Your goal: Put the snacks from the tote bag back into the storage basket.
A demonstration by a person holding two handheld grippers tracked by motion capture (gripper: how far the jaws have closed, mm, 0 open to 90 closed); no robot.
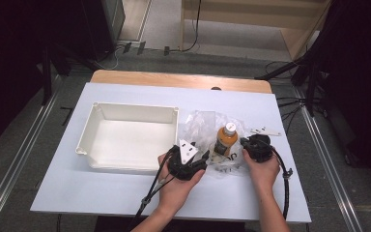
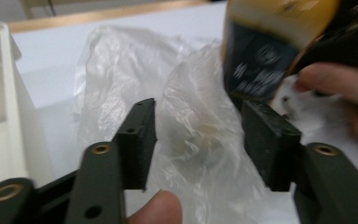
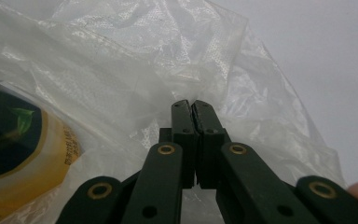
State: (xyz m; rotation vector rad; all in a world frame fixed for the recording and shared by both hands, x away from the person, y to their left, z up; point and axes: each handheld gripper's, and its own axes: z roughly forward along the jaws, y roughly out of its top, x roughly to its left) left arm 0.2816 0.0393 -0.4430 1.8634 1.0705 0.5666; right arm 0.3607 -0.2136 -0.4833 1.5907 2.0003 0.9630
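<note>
High view: bottle lies in the plastic bag just right of the tray. Right gripper pinches bag film. Left gripper stands part-open around loose film. Table near edge bare.

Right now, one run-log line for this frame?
left gripper: open, at clear plastic bag | right gripper: shut on bag edge | orange drink bottle: in bag | white tray: left of the bag

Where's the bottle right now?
In the high view the bottle sits in the clear plastic bag, right of the white tray, between the left gripper and right gripper.
</note>
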